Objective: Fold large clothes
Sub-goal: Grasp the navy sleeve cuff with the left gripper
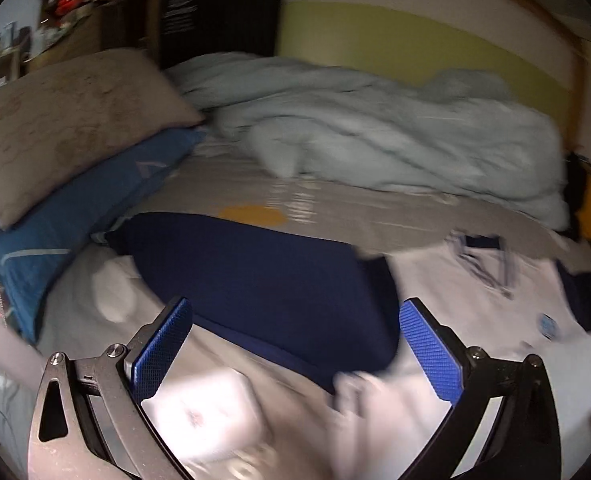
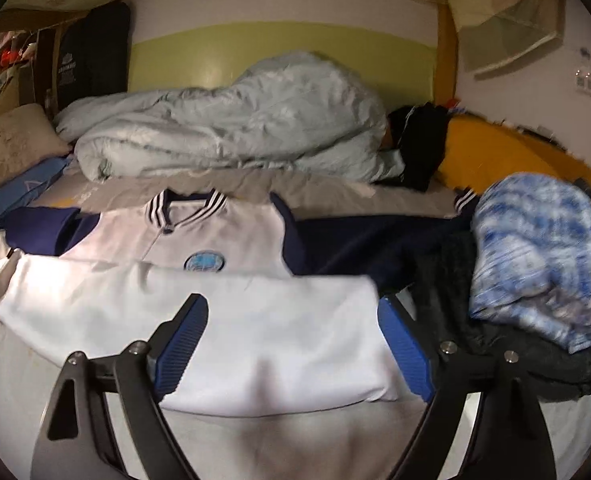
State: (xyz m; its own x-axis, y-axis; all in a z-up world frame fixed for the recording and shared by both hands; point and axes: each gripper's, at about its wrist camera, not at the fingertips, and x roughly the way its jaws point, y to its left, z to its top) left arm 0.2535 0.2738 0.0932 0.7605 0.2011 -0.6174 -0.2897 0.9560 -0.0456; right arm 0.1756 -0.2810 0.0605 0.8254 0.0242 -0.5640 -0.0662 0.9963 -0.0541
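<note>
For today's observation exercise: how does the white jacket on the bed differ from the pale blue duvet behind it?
The white jacket lies spread flat, its lower part folded up; the pale blue duvet is bunched in a rumpled heap. The jacket is white with navy sleeves, a striped collar and a round badge; the duvet is one plain colour. The jacket lies near the camera, the duvet against the wall. Both rest on the bed.

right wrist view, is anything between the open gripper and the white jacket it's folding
Nothing visible. The right gripper is open directly over the folded-up white hem of the jacket, with no object between. The blue-and-white garment and dark clothes lie off to the right, clear of the jaws.
</note>
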